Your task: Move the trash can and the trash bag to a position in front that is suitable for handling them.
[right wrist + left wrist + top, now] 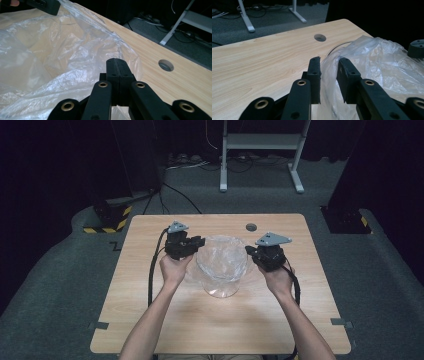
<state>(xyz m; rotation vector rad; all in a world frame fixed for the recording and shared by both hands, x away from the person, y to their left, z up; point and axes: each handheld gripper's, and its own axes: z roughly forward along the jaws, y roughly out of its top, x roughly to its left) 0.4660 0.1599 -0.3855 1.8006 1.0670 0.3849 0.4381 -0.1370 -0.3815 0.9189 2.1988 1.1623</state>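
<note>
We're mid bag-fitting: L gripper [329, 72] clamps plastic bag [222, 257] over bowl rim, R gripper [117, 68] clenched on film; next, pull edges down evenly.

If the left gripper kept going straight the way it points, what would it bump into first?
Probably the clear plastic bag: the left gripper already has its edge between its jaws. Beyond it sits the right gripper, though depth is unclear.

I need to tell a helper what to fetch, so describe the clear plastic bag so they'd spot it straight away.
Look at the middle of the light wooden table, between the left tongs and the right tongs. There sits the plastic bag, draped over a round clear container. It is the one crinkly, see-through thing on the table.
</note>
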